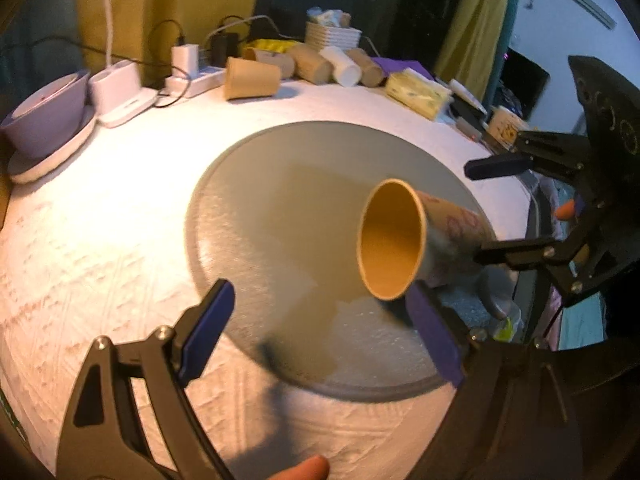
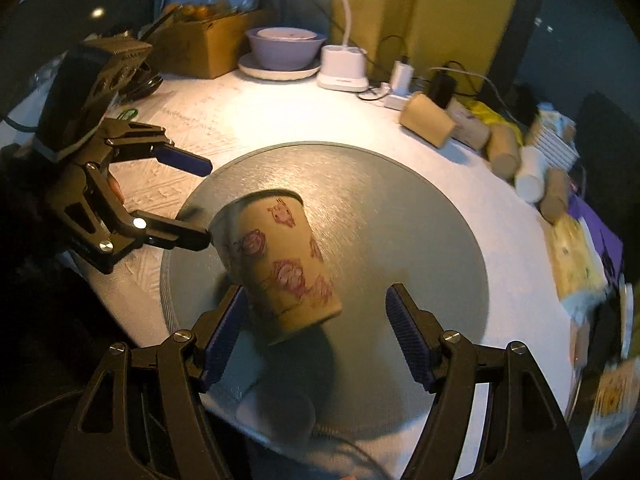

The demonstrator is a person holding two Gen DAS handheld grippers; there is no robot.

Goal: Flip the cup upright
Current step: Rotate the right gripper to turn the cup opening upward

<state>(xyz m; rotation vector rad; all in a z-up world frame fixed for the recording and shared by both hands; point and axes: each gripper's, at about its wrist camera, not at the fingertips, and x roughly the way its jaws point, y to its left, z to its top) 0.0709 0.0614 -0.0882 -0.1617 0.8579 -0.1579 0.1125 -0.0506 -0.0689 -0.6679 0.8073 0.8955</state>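
Note:
A tan paper cup (image 1: 394, 240) with pink pig drawings lies tilted on its side over the grey round mat (image 1: 280, 184), mouth toward the left wrist camera. In the right wrist view the cup (image 2: 280, 260) shows its printed side and base end on the mat (image 2: 400, 220). My left gripper (image 1: 324, 328) is open, its right finger by the cup's rim; it also shows in the right wrist view (image 2: 200, 200). My right gripper (image 2: 316, 332) is open with the cup's base end between its fingers; it shows in the left wrist view (image 1: 480, 212) too.
The white textured tablecloth (image 1: 100, 240) covers the table. At the back stand a purple bowl on a plate (image 1: 48, 116), a white lamp base (image 1: 120, 92), a power strip with chargers (image 1: 192, 76), several lying paper cups (image 1: 252, 78) and tissue packs (image 1: 416, 94). A cardboard box (image 2: 196, 48) is far left.

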